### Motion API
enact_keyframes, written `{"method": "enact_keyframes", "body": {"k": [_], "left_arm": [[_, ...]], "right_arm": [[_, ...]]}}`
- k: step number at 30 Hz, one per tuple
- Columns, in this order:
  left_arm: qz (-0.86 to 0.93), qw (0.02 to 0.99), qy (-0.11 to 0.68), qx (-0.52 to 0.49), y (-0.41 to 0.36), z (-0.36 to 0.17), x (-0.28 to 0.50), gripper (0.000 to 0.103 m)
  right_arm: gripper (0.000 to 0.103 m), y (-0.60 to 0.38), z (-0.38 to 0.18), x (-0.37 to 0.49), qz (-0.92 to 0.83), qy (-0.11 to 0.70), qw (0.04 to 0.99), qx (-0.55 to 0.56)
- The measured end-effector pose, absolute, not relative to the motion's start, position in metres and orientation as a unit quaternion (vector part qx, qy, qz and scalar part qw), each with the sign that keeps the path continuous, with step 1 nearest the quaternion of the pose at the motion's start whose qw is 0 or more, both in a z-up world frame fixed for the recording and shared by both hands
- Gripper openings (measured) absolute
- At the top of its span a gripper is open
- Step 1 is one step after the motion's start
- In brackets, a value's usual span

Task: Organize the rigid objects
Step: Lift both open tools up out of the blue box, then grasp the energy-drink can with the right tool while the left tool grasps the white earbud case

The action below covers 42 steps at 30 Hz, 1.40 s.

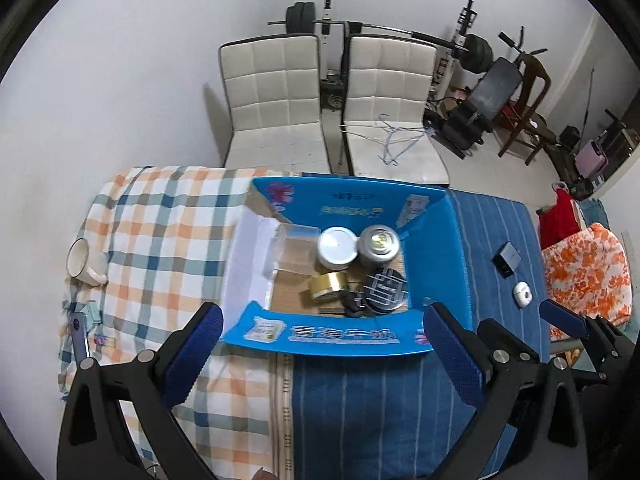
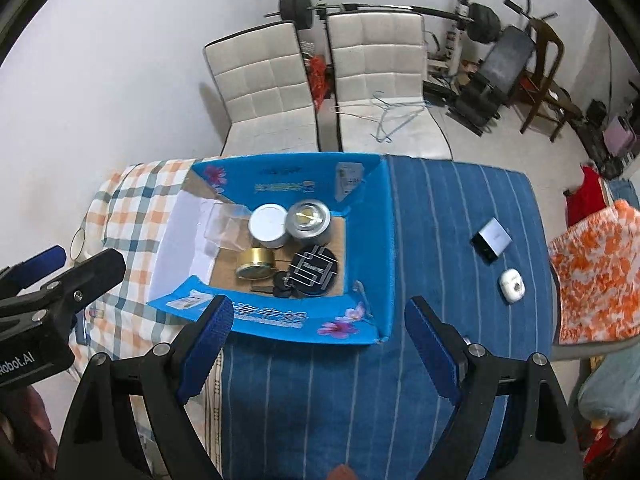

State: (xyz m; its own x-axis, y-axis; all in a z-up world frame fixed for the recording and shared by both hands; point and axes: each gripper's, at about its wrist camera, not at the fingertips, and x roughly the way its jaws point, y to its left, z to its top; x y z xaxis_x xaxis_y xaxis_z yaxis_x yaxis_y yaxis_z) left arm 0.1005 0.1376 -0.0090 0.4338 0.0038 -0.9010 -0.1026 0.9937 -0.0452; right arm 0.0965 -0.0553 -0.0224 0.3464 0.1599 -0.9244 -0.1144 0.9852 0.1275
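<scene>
An open blue cardboard box (image 1: pixel 344 204) (image 2: pixel 372 240) sits on the table. Inside lie a white-lidded tin (image 1: pixel 337 247) (image 2: pixel 268 225), a silver tin (image 1: pixel 379 245) (image 2: pixel 309 221), a roll of tape (image 1: pixel 328 286) (image 2: pixel 255 264), a black round case (image 1: pixel 386 290) (image 2: pixel 314 271), black keys (image 1: pixel 354 304) (image 2: pixel 280 286) and a clear plastic box (image 1: pixel 294 252) (image 2: pixel 224 226). To the box's right, on the blue cloth, rest a small dark-and-silver box (image 1: pixel 507 258) (image 2: pixel 491 240) and a white earbud case (image 1: pixel 523 294) (image 2: pixel 511 285). At the far left lies a white mug (image 1: pixel 82 262). My left gripper (image 1: pixel 322 344) is open above the box's near flap, holding nothing. My right gripper (image 2: pixel 320 340) is open too and holds nothing.
The table wears a checked cloth (image 1: pixel 160 224) on the left and a blue striped cloth (image 2: pixel 440 208) on the right. A phone-like object (image 1: pixel 80 336) lies near the left edge. Two white chairs (image 1: pixel 276 96) (image 1: pixel 390 96) stand beyond the table, with gym equipment (image 1: pixel 472 56) behind. An orange floral fabric (image 2: pixel 596 268) lies at right.
</scene>
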Motion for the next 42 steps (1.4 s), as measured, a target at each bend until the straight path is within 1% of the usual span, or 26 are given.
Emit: {"method": "enact_keyframes", "body": {"k": [5,7,10,14,15,17,19,20,21,22,23,25,26,27,30,34,37,42], "left_arm": [[-0.006,0.836,0.547,-0.04,0.088,-0.026,0.115,0.103],[-0.021,0.831,0.554,-0.036,0.066,-0.038,0.121,0.103],[-0.037,0.823,0.567,-0.016,0.027,-0.063,0.132,0.103],[-0.034,0.805,0.592,0.014,-0.015,-0.11,0.147,0.103],[-0.031,0.797,0.602,0.023,-0.026,-0.125,0.151,0.103],[-0.029,0.791,0.61,0.037,-0.039,-0.14,0.155,0.103],[-0.025,0.782,0.619,0.061,-0.055,-0.156,0.159,0.103],[-0.025,0.78,0.622,0.068,-0.059,-0.161,0.161,0.103],[-0.023,0.776,0.626,0.075,-0.065,-0.167,0.163,0.103],[-0.022,0.772,0.631,0.077,-0.069,-0.171,0.164,0.103],[-0.023,0.769,0.634,0.077,-0.072,-0.173,0.165,0.103],[-0.021,0.766,0.637,0.084,-0.08,-0.175,0.167,0.103],[-0.021,0.766,0.636,0.087,-0.083,-0.175,0.167,0.103],[-0.023,0.767,0.635,0.091,-0.087,-0.173,0.168,0.103],[-0.03,0.772,0.628,0.097,-0.103,-0.169,0.174,0.103],[-0.053,0.772,0.627,0.088,-0.134,-0.17,0.187,0.103],[-0.086,0.754,0.649,0.058,-0.161,-0.187,0.203,0.103],[-0.125,0.716,0.687,-0.014,-0.211,-0.229,0.231,0.103]], "right_arm": [[0.09,-0.121,-0.045,0.098,0.025,0.583,0.811,0.039],[0.09,-0.154,-0.062,0.098,-0.007,0.593,0.804,0.045],[0.09,-0.2,-0.106,0.102,-0.044,0.62,0.782,0.039],[0.09,-0.244,-0.192,0.102,-0.055,0.673,0.737,0.03],[0.09,-0.248,-0.207,0.102,-0.056,0.68,0.731,0.028],[0.089,-0.259,-0.249,0.101,-0.056,0.701,0.71,0.029],[0.082,-0.264,-0.279,0.1,-0.057,0.716,0.695,0.033],[0.076,-0.264,-0.289,0.1,-0.056,0.72,0.691,0.035],[0.073,-0.265,-0.297,0.1,-0.051,0.723,0.688,0.043],[0.073,-0.264,-0.301,0.099,-0.052,0.716,0.696,0.039],[0.068,-0.261,-0.299,0.098,-0.052,0.706,0.706,0.027],[0.052,-0.256,-0.296,0.096,-0.044,0.696,0.717,0.015],[0.029,-0.254,-0.295,0.096,-0.044,0.696,0.717,0.01],[0.027,-0.255,-0.295,0.096,-0.047,0.699,0.714,0.007],[0.027,-0.28,-0.296,0.097,-0.056,0.704,0.707,0.05],[0.027,-0.335,-0.289,0.094,-0.095,0.691,0.71,0.102],[0.027,-0.379,-0.291,0.093,-0.123,0.685,0.702,0.15],[0.027,-0.421,-0.282,0.106,-0.149,0.67,0.701,0.194]]}}
